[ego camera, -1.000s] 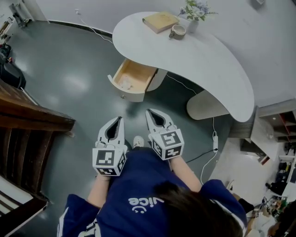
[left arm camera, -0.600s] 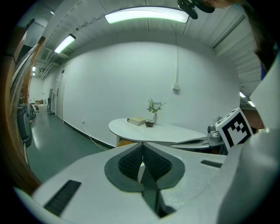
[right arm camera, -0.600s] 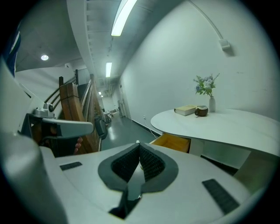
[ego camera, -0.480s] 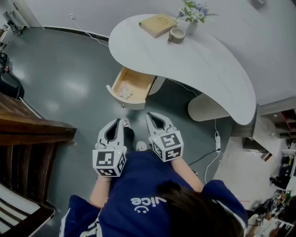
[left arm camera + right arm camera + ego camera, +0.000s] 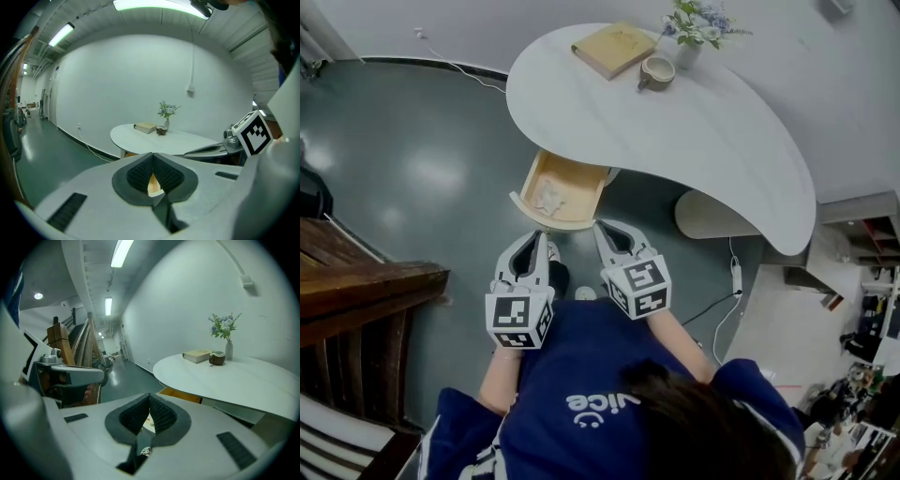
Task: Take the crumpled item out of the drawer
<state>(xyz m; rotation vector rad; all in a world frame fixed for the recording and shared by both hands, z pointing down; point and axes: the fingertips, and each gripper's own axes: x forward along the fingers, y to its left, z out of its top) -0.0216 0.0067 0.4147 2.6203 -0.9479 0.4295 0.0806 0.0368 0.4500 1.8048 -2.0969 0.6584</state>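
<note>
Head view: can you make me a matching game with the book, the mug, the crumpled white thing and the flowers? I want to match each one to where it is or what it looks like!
Things:
1. book
2. mug
3. crumpled white thing
4. flowers

Places or looks:
A. inside the open drawer
B. standing in a vase
C. lying flat, with a tan cover
D. dark brown, between the book and the vase

Right pairs: 1-C, 2-D, 3-A, 4-B.
</note>
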